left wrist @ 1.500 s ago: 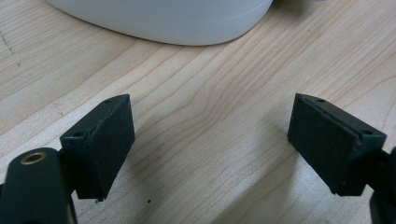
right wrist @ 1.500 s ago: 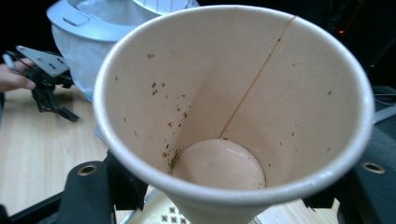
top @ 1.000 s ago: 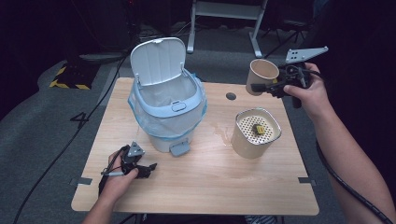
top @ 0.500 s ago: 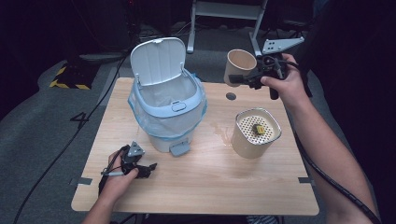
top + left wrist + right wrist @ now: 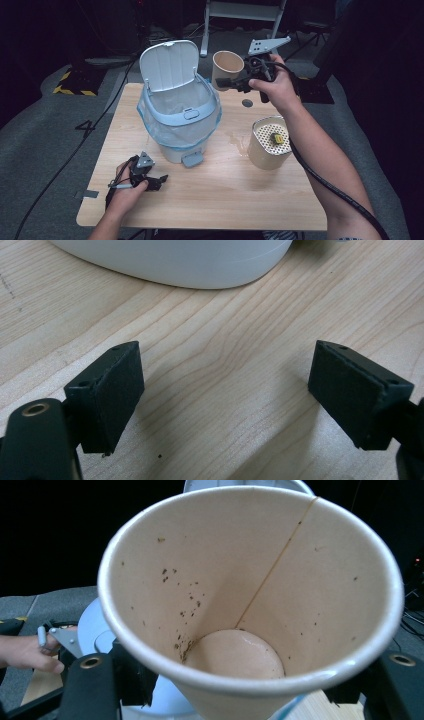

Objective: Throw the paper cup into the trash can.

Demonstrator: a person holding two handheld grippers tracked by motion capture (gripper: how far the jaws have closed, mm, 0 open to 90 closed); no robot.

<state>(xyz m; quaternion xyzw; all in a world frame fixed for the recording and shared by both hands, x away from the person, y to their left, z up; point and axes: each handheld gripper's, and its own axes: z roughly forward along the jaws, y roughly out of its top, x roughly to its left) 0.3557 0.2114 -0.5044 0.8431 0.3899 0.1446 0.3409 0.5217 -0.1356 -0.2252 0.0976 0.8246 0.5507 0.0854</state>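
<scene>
My wooden table (image 5: 280, 200) carries a cream canister (image 5: 262, 152) on its right half, standing upright. A white perforated insert (image 5: 265, 134) sits in its mouth, and a small yellow piece (image 5: 275, 138) lies on that insert. Just left of the canister I see a wet patch (image 5: 235, 140) on the wood. Farther back, a round dark grommet (image 5: 247, 103) is set in the tabletop. On the grey floor (image 5: 45, 150) at my left, a 4 (image 5: 86, 127) is marked, with yellow-and-black tape (image 5: 70, 82) beyond it.
</scene>
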